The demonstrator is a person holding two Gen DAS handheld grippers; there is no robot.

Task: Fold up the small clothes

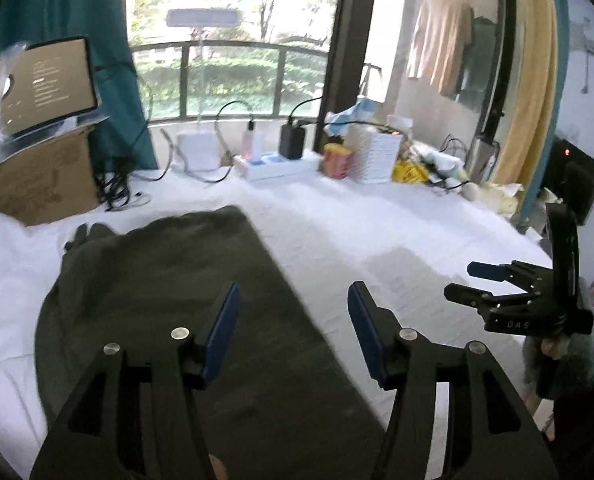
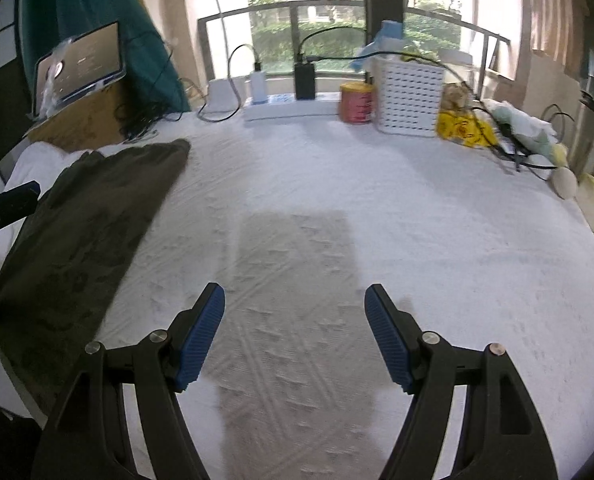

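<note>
White basket [image 2: 411, 96], contents unclear (cables?)

Daylight pours through a tall window [image 1: 233, 40] with a dark railing [image 1: 225, 46] and green trees outside, flanked by a teal curtain [image 1: 69, 8] left and a yellow curtain [image 1: 537, 80] right, behind a white-covered surface [image 2: 417, 220].

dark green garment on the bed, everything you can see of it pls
The dark olive-green garment looks like soft woven or knit fabric, folded into a long strip with a straight right edge. It lies flat on the white textured bedcover, left of centre, running from the near edge toward the cardboard box. Its far left part is bunched and wrinkled. The left gripper hovers open above it; nothing grips it. The right gripper, also open, is off to its right over bare cover.
</note>
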